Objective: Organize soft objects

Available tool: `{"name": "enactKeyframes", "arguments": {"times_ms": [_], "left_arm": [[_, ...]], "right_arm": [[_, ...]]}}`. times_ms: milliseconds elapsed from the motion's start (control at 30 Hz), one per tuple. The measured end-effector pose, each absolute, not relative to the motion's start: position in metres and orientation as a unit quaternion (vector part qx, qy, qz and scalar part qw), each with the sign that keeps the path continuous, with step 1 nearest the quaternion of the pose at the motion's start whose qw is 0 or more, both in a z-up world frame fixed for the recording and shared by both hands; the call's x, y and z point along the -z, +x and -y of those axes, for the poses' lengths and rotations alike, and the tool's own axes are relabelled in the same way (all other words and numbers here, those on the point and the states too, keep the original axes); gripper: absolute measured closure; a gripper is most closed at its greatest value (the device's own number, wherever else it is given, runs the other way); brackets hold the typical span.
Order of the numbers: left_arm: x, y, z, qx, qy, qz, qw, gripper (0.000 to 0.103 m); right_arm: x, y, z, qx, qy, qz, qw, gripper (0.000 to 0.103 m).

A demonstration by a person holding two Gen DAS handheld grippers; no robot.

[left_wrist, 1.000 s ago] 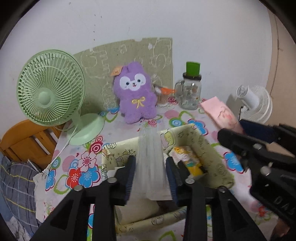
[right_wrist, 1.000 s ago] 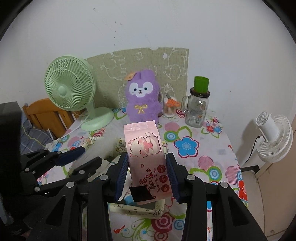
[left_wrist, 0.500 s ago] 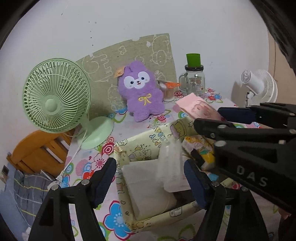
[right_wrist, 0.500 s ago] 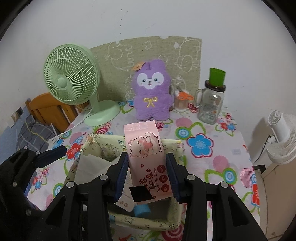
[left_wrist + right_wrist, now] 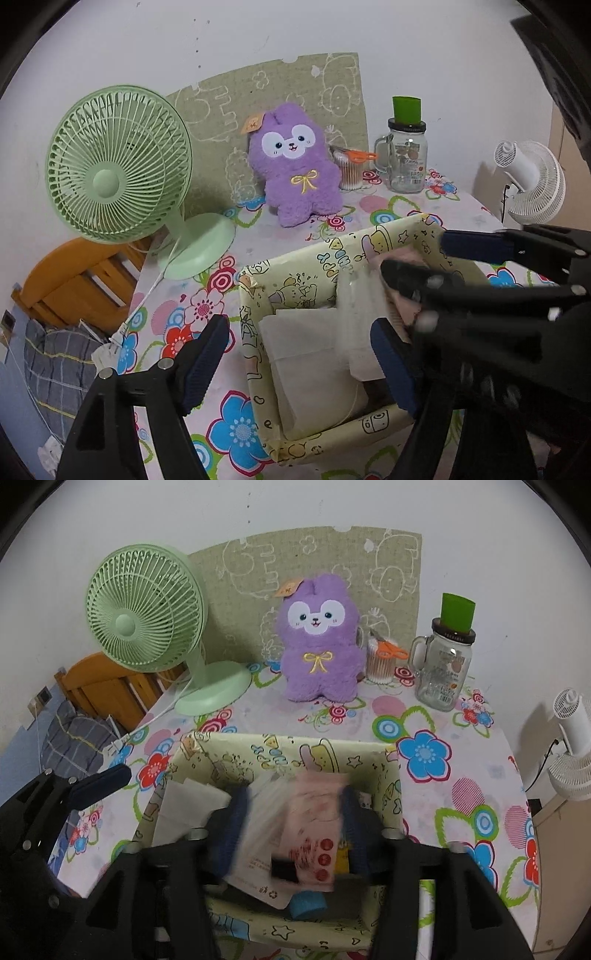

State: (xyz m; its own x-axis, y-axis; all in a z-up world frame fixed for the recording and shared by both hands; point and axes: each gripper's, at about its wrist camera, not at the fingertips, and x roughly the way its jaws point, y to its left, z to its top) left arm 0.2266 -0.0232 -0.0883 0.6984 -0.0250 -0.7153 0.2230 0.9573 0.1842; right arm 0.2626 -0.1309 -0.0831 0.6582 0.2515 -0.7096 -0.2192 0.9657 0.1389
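A cartoon-print storage box [image 5: 317, 258] [image 5: 258, 746] stands on the flowered table. White tissue packs [image 5: 317, 354] and a clear pack [image 5: 360, 314] lie in it. My left gripper [image 5: 299, 354] is open and empty over the box's left part. My right gripper [image 5: 293, 818] is inside the box with its jaws spread; the pink wipes pack [image 5: 314, 816] sits between them, blurred, so I cannot tell if it is gripped. The right gripper also shows in the left wrist view [image 5: 443, 258]. A purple plush toy [image 5: 295, 166] [image 5: 319, 642] sits behind the box.
A green desk fan [image 5: 118, 162] [image 5: 147, 609] stands back left. A glass jar with a green lid [image 5: 406, 155] [image 5: 443, 664] and a cup of cotton swabs [image 5: 382, 661] stand back right. A white fan [image 5: 532, 181] is off the table's right edge. A wooden chair [image 5: 74, 280] is left.
My left gripper opened, let the clear pack go in the box, and drew back left. My right gripper lowered the pink wipes pack into the box and its jaws spread.
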Motion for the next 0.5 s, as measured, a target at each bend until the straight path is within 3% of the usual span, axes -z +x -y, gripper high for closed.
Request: {"name": "enactKeyframes", "arguments": {"times_ms": [33,167,500], "left_arm": [[0.089,0.227,0.023,0.069,0.126,-0.385,0.912,0.022],[0.089,0.229,0.024,0.072,0.113,-0.393,0.910,0.022],[0.078,0.213,0.026,0.053,0.110,-0.382,0.916,0.017]], "right_arm": [[0.082,0.260,0.132,-0.125,0.020,-0.389,0.913,0.028],[0.077,0.250,0.136,-0.112,0.014,-0.374,0.921,0.021],[0.068,0.232,0.144,-0.078,0.002,-0.376,0.923,0.018]]}}
